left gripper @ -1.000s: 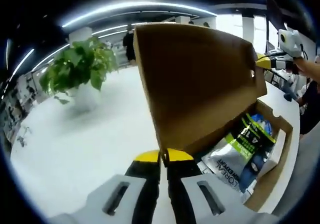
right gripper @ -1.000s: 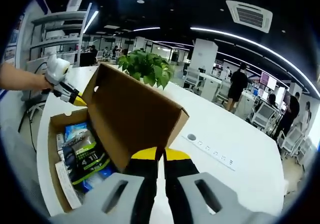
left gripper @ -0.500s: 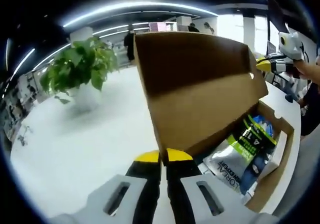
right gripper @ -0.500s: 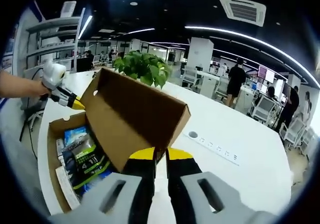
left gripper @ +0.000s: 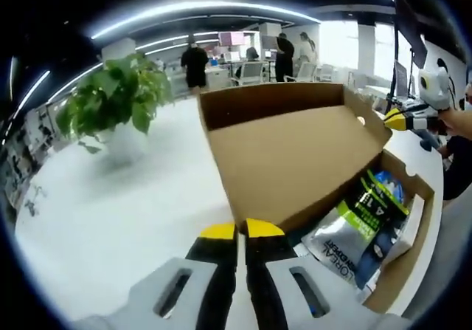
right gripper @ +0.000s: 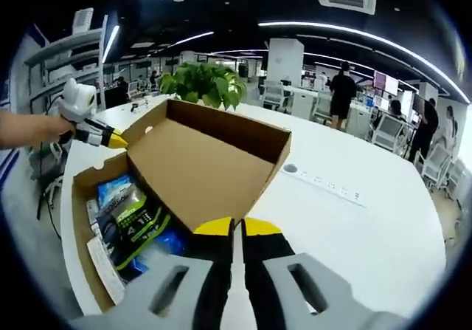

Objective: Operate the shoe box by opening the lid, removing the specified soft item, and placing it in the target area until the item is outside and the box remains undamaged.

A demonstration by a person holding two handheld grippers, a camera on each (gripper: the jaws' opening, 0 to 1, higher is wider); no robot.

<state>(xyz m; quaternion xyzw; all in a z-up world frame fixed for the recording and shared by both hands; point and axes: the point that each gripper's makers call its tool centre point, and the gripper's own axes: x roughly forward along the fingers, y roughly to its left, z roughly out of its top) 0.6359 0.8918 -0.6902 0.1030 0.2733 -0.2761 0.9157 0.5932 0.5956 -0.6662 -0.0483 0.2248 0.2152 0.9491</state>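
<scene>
White table [left gripper: 110,219] in an open office; a cardboard shoe box [right gripper: 81,219] stands on it, lid [left gripper: 295,160] raised and tilted back.

Left gripper [left gripper: 241,230]: jaws nearly together, pinched on the near corner of the lid's edge directly ahead of its tips. Right gripper [right gripper: 236,228]: jaws likewise narrow, clamped on the opposite corner of the same lid edge. In the left gripper view the box body lies to the right of the jaws; in the right gripper view it lies to their left. Inside the box, just beyond each gripper's tips, soft packets [right gripper: 133,219] in black, green and blue lie flat. Farther off, beyond the lid, a potted plant [right gripper: 203,86] stands on the table. People stand among desks at the back.
</scene>
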